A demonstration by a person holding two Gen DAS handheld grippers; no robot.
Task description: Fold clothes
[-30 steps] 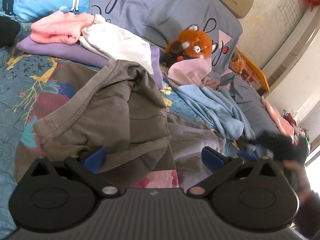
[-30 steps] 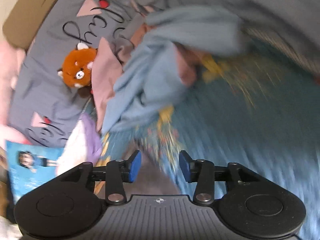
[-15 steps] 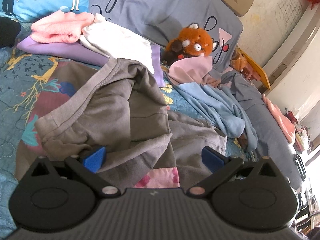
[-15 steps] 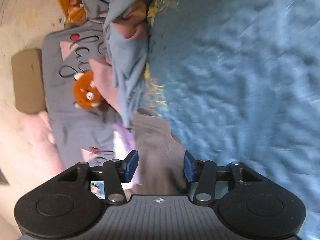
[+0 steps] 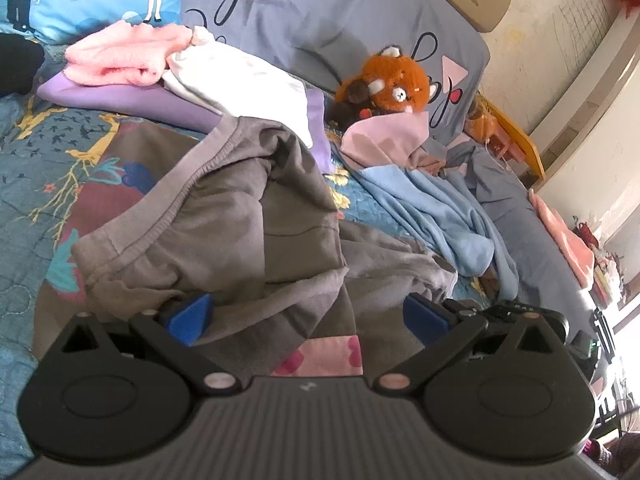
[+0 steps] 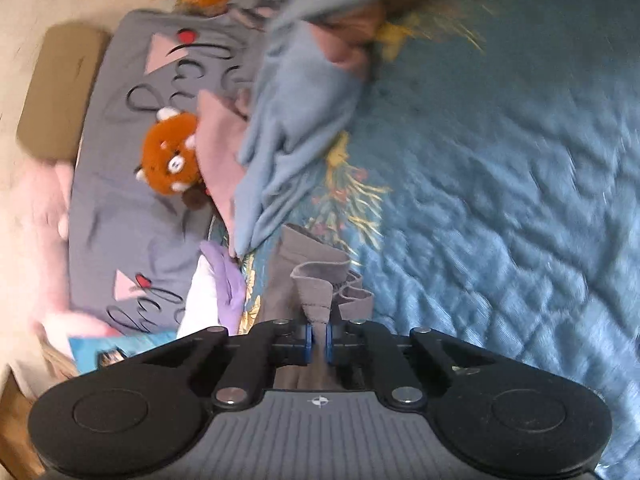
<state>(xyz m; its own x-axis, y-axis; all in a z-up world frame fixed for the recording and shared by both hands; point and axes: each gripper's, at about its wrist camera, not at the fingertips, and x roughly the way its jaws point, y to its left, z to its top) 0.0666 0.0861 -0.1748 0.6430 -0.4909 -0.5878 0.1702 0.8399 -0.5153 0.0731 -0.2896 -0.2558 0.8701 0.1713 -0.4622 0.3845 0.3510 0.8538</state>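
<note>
The bed (image 5: 24,184), under a blue quilted cover with yellow and red flowers, fills both views; in the right wrist view its bare quilt takes the whole right half of the frame. Along the top of the left wrist view runs a grey bedcover with script lettering (image 5: 320,20), and a pale scribbled wall sits at upper right.

The grey garment (image 5: 248,232) lies crumpled across the centre of the left wrist view, its ribbed band running from centre up and left. A light blue garment (image 5: 440,216) sprawls right of centre, and a stack of pink, white and purple clothes (image 5: 168,68) sits at upper left. An orange plush toy (image 5: 396,84) lies at upper centre.

The left tool (image 5: 306,318) is released, spread wide low over the grey cloth. The right tool (image 6: 317,340) is clenched on a narrow edge of the same garment at lower centre of its view.

The step in hand seems to be taking hold of the grey garment to spread it. Next, the left tool likely needs a second edge, so the cloth can be pulled flat on the bare quilt
</note>
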